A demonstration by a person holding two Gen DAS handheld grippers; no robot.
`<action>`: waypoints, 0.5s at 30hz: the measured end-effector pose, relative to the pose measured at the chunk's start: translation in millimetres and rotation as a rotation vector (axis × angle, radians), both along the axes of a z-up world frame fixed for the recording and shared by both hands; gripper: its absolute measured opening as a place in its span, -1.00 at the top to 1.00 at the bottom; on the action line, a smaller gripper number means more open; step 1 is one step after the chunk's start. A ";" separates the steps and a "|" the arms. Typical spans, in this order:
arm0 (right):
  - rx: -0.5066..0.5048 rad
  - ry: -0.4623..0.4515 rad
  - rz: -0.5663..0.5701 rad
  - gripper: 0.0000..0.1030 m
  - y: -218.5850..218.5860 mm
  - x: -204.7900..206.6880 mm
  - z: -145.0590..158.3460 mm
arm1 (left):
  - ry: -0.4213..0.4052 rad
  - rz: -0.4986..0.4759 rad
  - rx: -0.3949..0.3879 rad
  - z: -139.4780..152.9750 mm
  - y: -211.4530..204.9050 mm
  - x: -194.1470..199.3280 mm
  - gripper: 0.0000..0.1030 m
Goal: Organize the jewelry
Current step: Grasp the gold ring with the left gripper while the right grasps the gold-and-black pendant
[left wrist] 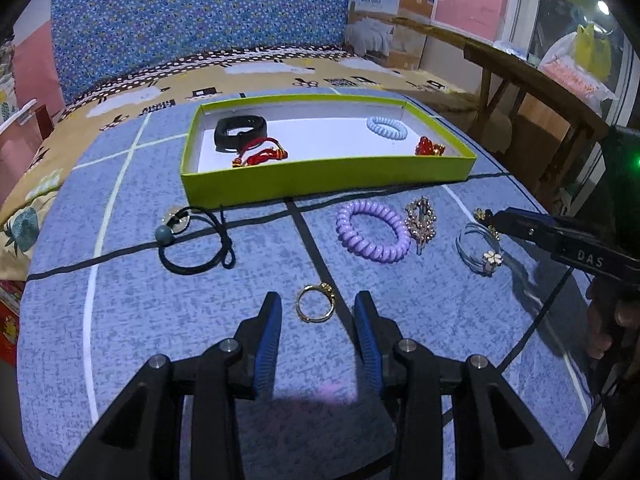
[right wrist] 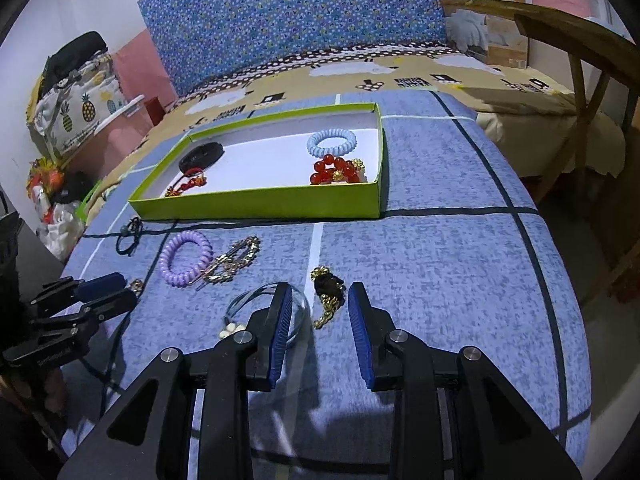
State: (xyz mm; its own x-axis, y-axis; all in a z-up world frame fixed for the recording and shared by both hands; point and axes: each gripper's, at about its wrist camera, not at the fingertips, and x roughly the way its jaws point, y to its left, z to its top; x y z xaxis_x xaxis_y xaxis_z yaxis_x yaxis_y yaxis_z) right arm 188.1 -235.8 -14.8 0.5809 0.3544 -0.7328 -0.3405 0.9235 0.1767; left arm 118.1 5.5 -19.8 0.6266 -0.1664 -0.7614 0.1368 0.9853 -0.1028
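"DAS" — white letters on the right gripper [left wrist: 490, 218] arm.

A blue cloth [left wrist: 160, 340] ruled with dark and white lines covers the counter, backed by a yellow patterned bedspread [right wrist: 460, 76] and a blue floral panel [left wrist: 200, 20]. Pink walls [left wrist: 460, 0] frame a cardboard box [left wrist: 392, 24], a wooden chair [right wrist: 592, 80] and pineapple-print bags [right wrist: 76, 116] under dim indoor light.

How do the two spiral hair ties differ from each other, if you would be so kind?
The purple spiral hair tie lies on the blue cloth, outside the green box; the light blue spiral hair tie lies inside it. The purple one looks larger here, though it is nearer. Both are coiled rings lying flat.
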 end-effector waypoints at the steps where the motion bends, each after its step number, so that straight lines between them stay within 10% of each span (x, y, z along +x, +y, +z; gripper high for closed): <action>1: -0.002 0.004 -0.001 0.42 0.2 1.4 -1.4 | 0.002 0.000 0.005 -0.3 -1.0 0.8 0.23; 15: -0.071 0.021 0.010 0.51 10.2 12.5 -7.4 | 0.001 -0.024 0.088 -1.6 -12.8 3.2 0.40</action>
State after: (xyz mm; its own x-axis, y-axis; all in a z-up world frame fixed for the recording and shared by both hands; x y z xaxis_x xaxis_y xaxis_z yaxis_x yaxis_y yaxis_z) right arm 200.5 -225.6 -22.2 0.5619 0.3067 -0.7682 -0.3469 0.9305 0.1178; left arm 121.3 -7.3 -21.4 0.6221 -0.1140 -0.7746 0.1605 0.9869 -0.0163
